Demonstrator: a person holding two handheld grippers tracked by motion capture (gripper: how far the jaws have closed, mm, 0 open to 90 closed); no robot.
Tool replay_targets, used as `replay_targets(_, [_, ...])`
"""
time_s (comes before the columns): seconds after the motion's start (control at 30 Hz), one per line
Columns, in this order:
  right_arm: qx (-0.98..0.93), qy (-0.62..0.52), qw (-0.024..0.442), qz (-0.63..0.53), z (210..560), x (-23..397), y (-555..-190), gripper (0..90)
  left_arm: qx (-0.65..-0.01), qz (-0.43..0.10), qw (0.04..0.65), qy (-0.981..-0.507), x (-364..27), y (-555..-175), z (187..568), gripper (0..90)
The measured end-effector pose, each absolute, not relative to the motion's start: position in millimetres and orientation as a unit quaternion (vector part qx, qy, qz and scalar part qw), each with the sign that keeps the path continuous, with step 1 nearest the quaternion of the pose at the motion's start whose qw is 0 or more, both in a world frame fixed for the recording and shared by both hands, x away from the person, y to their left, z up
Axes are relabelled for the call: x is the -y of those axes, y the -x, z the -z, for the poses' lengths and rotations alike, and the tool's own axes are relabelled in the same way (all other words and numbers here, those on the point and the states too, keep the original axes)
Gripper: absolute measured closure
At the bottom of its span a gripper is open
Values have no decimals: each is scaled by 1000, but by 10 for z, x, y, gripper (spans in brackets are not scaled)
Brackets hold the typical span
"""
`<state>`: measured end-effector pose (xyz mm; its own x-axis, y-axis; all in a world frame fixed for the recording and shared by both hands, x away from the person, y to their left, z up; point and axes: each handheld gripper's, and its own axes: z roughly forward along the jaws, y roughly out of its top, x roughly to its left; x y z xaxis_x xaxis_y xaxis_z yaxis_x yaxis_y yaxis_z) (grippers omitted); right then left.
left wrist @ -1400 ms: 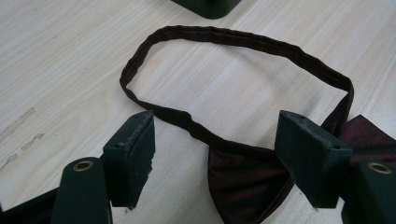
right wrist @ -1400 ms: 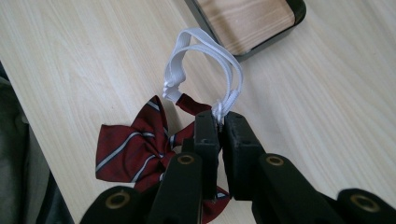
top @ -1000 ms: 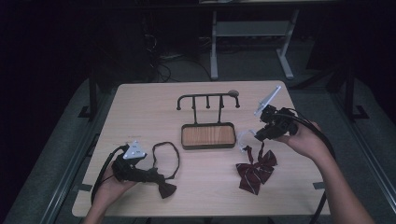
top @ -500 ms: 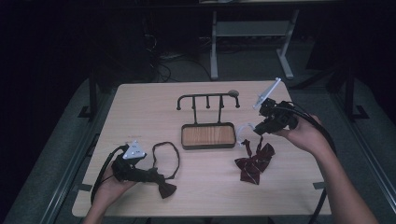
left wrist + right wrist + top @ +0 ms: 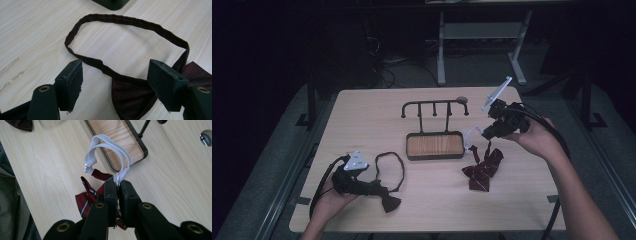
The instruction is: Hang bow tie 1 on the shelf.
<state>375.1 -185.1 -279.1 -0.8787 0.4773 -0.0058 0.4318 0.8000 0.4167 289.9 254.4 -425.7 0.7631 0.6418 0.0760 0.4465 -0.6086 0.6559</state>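
A dark maroon bow tie (image 5: 390, 203) (image 5: 130, 96) with a loop strap (image 5: 388, 170) (image 5: 120, 21) lies at the table's front left. My left gripper (image 5: 379, 191) (image 5: 115, 82) rests over it, jaws open on either side of the bow, pads apart from the cloth. A striped red bow tie (image 5: 482, 170) (image 5: 87, 197) hangs by its white elastic strap (image 5: 472, 135) (image 5: 107, 152) at the right, its bow partly lifted off the table. My right gripper (image 5: 488, 134) (image 5: 117, 185) is shut on that strap. A black hook stand (image 5: 434, 106) rises from a wooden tray (image 5: 434, 145) (image 5: 120, 142) at the centre.
A small round metal fitting (image 5: 460, 99) (image 5: 207, 137) sits on the table near the stand's right end. A metal table leg frame (image 5: 479, 35) stands on the floor beyond the far edge. Cables trail from both grippers over the front edge.
My right gripper has risen a little with the white strap, drawing the striped bow tie up off the table. The left gripper has stayed in place.
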Motion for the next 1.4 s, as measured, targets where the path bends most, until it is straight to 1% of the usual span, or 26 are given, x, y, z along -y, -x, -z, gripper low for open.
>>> replay_targets(0.73, [-946,-243,57,-207,2664,1752,-3929,847,-309,-154,319,-882,-2555,-2898,4250,292])
replay_targets(1.4, [-941,-260,70,-206,2574,1692,-4149,860,-311,-153,321,-881,-2558,-2892,4241,292])
